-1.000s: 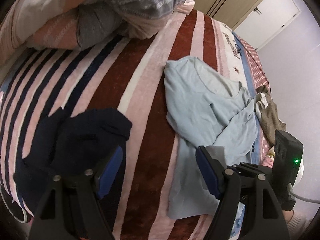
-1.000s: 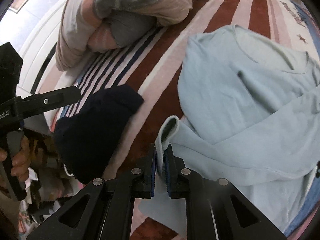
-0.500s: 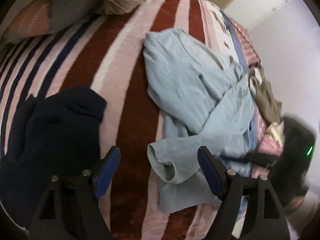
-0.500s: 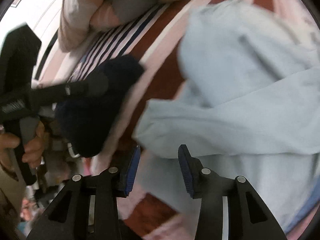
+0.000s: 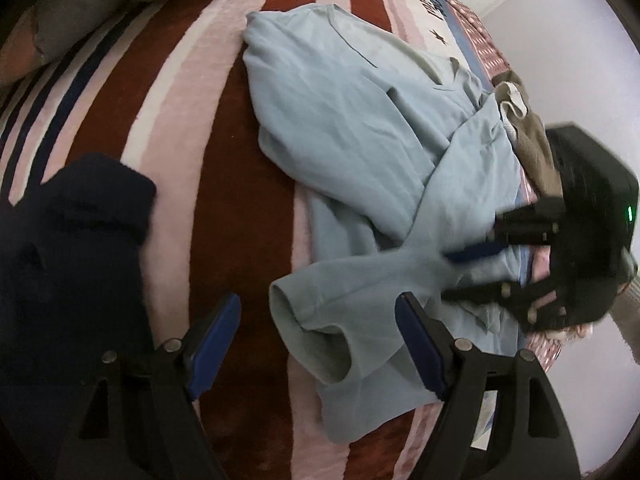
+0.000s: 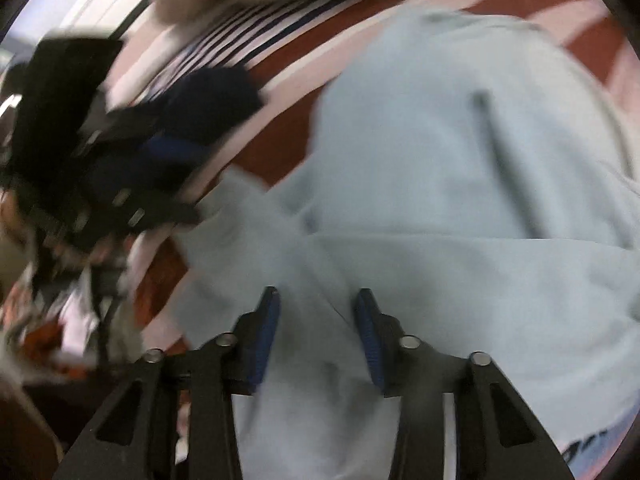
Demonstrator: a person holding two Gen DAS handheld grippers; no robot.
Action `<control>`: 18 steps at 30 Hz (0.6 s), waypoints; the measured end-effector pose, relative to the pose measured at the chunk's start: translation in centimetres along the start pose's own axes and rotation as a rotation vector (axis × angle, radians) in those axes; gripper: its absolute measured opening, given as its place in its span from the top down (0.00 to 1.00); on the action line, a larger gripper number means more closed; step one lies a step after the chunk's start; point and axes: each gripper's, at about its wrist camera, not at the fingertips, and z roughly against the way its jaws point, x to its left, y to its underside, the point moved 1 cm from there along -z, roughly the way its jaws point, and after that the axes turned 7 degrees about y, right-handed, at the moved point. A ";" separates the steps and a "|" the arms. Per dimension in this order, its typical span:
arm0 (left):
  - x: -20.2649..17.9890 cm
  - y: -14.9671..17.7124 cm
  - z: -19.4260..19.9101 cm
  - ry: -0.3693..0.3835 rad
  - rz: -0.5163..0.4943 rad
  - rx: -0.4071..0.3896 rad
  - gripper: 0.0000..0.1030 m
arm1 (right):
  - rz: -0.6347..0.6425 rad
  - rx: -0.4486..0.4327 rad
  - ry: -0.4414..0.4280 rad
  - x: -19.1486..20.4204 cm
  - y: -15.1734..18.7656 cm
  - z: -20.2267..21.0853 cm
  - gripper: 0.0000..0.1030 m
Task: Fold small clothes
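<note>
A: How does the left gripper [image 5: 318,330] sit?

B: Low over the bed, pointing forward, its blue pads spread wide and holding nothing. The cuffed sleeve end [image 5: 316,344] of the light blue shirt [image 5: 352,120] lies between the pads, touching neither.

A: And left of it?

B: A dark navy garment [image 5: 68,240] on the striped blanket [image 5: 192,92], just beside the left finger.

A: The right gripper [image 6: 316,320]?

B: Angled down over the shirt [image 6: 460,184], jaws parted, nothing pinched; the picture is blurred. From the left wrist view it [image 5: 476,268] reaches in from the right, across the sleeve.

A: Beyond the shirt?

B: A brown garment [image 5: 532,144] to the far right, and pillows [image 5: 76,4] ahead to the left
</note>
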 end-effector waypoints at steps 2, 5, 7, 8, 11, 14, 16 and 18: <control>0.1 0.2 0.2 0.001 0.011 -0.002 0.26 | 0.040 0.034 -0.039 1.1 0.7 -0.4 0.82; -0.1 0.5 0.3 0.001 0.015 -0.006 0.26 | 0.072 0.079 -0.046 2.1 1.8 -1.1 0.83; -0.2 0.8 0.3 0.007 0.018 -0.005 0.26 | 0.077 0.106 -0.039 2.5 2.4 -1.8 0.83; -0.3 1.0 0.2 0.012 0.019 -0.004 0.26 | 0.078 0.118 -0.051 2.8 2.6 -2.2 0.83; -0.5 1.7 -0.1 0.033 0.017 0.006 0.26 | 0.079 0.158 -0.088 3.8 3.7 -3.2 0.83; -0.7 2.4 -1.0 0.026 0.017 0.027 0.26 | 0.042 0.162 -0.091 4.2 4.7 -3.5 0.83; -0.9 2.9 -1.4 0.027 0.020 0.038 0.26 | -0.008 0.124 -0.093 4.2 4.4 -2.8 0.82; -1.1 3.3 -1.8 0.058 0.025 0.046 0.26 | -0.072 0.064 -0.076 3.4 4.1 -1.4 0.82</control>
